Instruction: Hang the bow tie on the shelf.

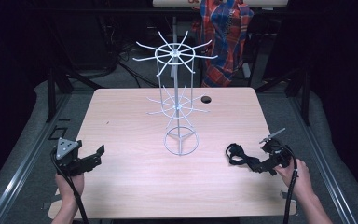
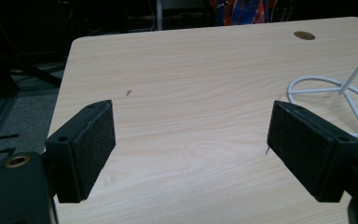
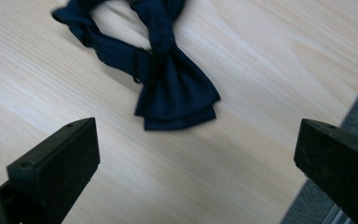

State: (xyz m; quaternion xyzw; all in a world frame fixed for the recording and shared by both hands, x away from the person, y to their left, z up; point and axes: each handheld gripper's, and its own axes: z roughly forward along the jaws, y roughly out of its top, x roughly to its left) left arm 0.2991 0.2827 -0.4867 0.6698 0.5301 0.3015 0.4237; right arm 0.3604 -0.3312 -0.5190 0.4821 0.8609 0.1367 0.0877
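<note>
- The right gripper (image 1: 255, 167), held in the person's right hand (image 1: 294, 176) at the near right of the pale wood-grain counter (image 1: 135, 186), has its black padded fingers (image 3: 58, 165) spread wide with nothing between them.
- In the right gripper view those fingers frame bare wood just short of the dark navy fabric bow tie with its adjustable strap (image 3: 168, 88); the bow's flat end points toward the gripper and the strap curls away behind it.
- From the high view the bow tie (image 1: 238, 155) lies flat on the counter just ahead of the right gripper, close but apart from it, so I judge the pick-up has not begun.
- The left gripper (image 1: 93, 157), at the near left edge of the counter, is also fully open and empty; the left gripper view shows its fingers (image 2: 86, 149) over bare wood.
- Farther back, at mid-counter, stands the white wire display stand with a ring base and two tiers of radiating hooks (image 1: 176, 105); every hook I can see is bare.
- My reading is that the work is at its very start: the approach to the bow tie is nearly done, while the grasp, the lift, the carry and, most likely, the hanging of the strap on a hook are all left.
- A red-and-blue plaid cloth (image 1: 224, 32) hangs beyond the counter's far edge, apart from the work.
</note>
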